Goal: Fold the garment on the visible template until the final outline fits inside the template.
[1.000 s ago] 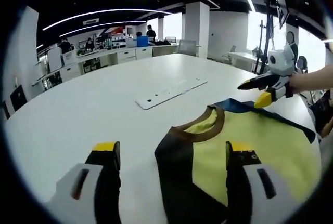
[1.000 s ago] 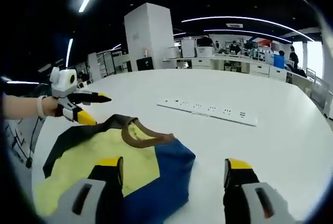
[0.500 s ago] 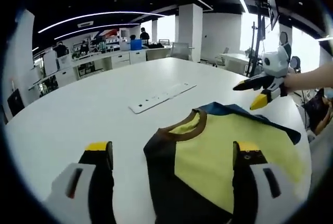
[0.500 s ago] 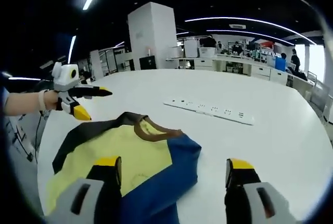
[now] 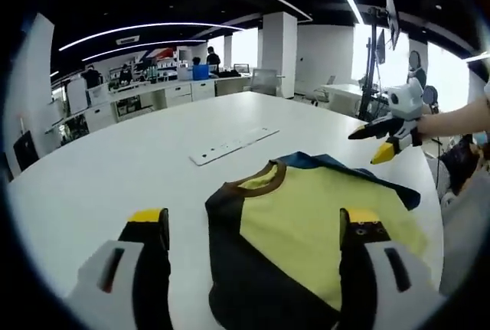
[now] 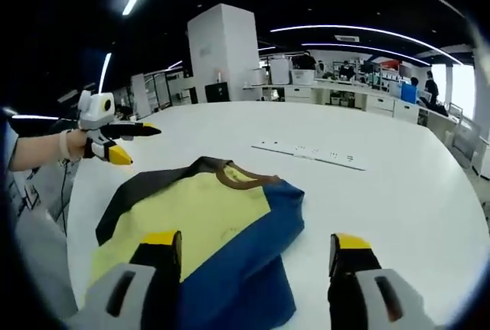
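Note:
A shirt (image 5: 306, 219) with a yellow front, brown collar, one black sleeve and one blue sleeve lies spread on the white table (image 5: 115, 169). My left gripper (image 5: 254, 223) hovers open near the shirt's black-sleeve side, with nothing between its jaws. My right gripper (image 5: 366, 145) floats open above the far blue edge, held by a hand and clear of the cloth. In the right gripper view the shirt (image 6: 203, 211) lies just ahead of my right gripper (image 6: 254, 242). The left gripper (image 6: 142, 145) hangs open beyond the black sleeve, off the fabric.
A long white power strip (image 5: 233, 145) lies on the table beyond the collar, also visible as the power strip (image 6: 310, 154). The table edge (image 5: 429, 192) runs close to the shirt's blue side. Office desks, a pillar and people stand far behind.
Both views have pulled back and the shirt now shows flatter and more fully. The right gripper has lifted off the far blue shoulder. Both stay open.

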